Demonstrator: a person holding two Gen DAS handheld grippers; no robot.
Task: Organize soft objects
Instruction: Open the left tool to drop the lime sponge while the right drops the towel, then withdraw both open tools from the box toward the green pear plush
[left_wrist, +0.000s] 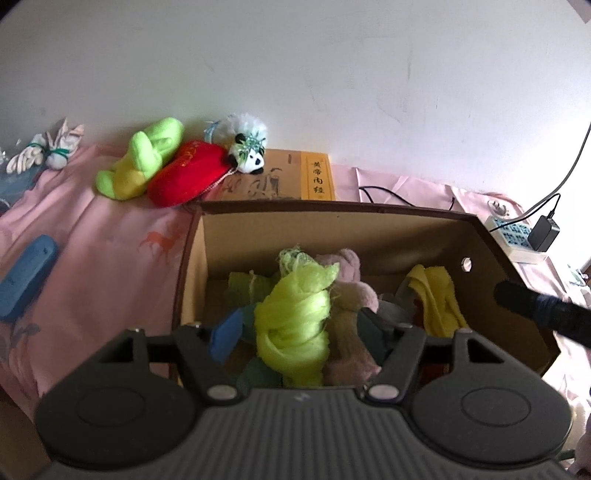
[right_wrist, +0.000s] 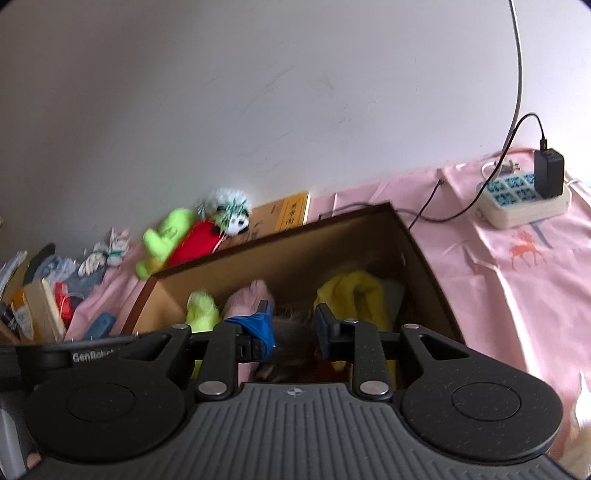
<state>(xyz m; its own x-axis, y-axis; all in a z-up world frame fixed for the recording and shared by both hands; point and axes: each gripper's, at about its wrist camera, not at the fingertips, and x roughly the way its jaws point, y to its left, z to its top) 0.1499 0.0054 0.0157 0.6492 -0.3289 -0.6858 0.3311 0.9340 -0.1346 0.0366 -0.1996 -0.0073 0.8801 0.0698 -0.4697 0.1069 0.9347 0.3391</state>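
A brown cardboard box (left_wrist: 369, 210) sits on a pink sheet and holds soft things: a neon yellow-green cloth (left_wrist: 295, 317), a pink plush (left_wrist: 351, 295) and a yellow cloth (left_wrist: 439, 299). My left gripper (left_wrist: 299, 332) is open over the box, its jaws on either side of the neon cloth and pink plush. My right gripper (right_wrist: 293, 325) is open above the box (right_wrist: 295, 236) with nothing between its jaws; the yellow cloth (right_wrist: 351, 291) and pink plush (right_wrist: 251, 295) lie beyond it. A green plush (left_wrist: 140, 162), a red cushion (left_wrist: 188, 173) and a panda toy (left_wrist: 249, 151) lie by the wall.
A tan book (left_wrist: 291, 177) leans behind the box. A power strip (right_wrist: 524, 199) with a black charger (right_wrist: 548, 171) and cables lies at the right. White knotted socks (left_wrist: 48, 151) and a blue object (left_wrist: 26, 277) are at the left. A white wall is behind.
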